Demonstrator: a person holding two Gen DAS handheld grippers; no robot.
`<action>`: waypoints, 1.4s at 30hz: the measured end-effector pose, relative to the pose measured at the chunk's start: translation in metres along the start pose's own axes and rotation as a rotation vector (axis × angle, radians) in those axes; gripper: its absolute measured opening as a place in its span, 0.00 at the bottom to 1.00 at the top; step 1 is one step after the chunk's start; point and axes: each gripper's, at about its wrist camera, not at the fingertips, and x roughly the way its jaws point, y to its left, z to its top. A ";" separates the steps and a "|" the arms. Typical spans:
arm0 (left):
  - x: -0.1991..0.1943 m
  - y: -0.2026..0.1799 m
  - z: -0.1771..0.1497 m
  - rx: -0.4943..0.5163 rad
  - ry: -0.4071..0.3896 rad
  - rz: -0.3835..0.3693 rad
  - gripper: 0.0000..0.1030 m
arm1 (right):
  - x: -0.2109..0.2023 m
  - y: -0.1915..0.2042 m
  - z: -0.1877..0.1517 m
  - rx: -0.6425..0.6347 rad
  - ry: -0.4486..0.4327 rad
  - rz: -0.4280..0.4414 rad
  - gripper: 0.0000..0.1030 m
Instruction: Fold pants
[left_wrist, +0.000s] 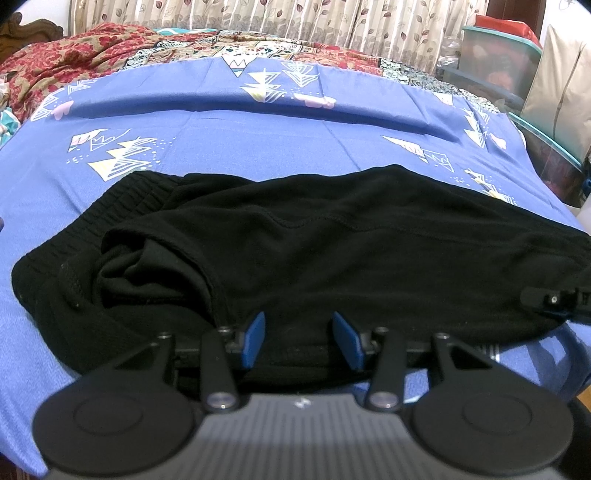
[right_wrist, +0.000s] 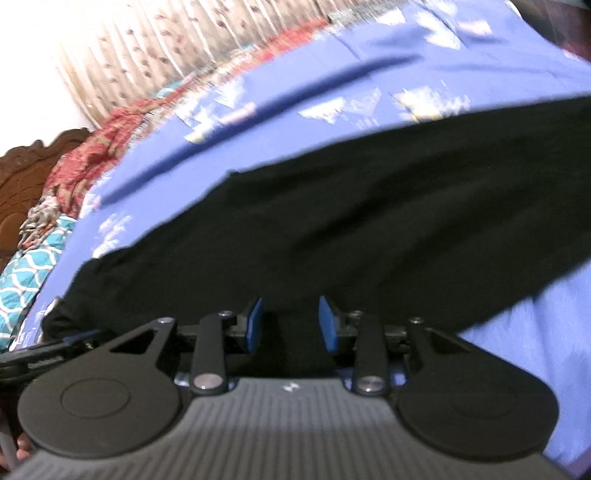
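- One pair of black pants (left_wrist: 314, 251) lies folded across a blue sheet (left_wrist: 229, 144) on a bed, waistband to the left in the left view.
- Left gripper (left_wrist: 299, 332): two blue pads (left_wrist: 255, 339) stand partly apart over the near edge of the pants. Black cloth fills the gap, but I cannot tell whether the pads press on it.
- Right gripper (right_wrist: 291, 321): its two blue pads (right_wrist: 328, 328) also stand partly apart above the pants' near edge; the view is blurred, so any grip is unclear.
- Part of the right gripper shows at the right edge of the left view, at the pants' end.
- One red floral blanket (left_wrist: 70, 62) is heaped at the far side.
- One leaf-print curtain (left_wrist: 295, 22) hangs behind.
- Two clear storage bins (left_wrist: 498, 66) are stacked at right.
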 end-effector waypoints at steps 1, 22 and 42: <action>0.000 0.000 0.000 0.000 0.000 -0.001 0.42 | 0.000 -0.002 -0.001 0.016 -0.006 0.009 0.35; 0.000 0.002 -0.001 -0.001 -0.003 -0.004 0.42 | -0.002 -0.002 -0.001 0.015 -0.011 0.011 0.35; -0.038 -0.019 0.040 0.050 -0.129 -0.161 0.50 | -0.031 -0.015 0.021 0.014 -0.120 -0.010 0.37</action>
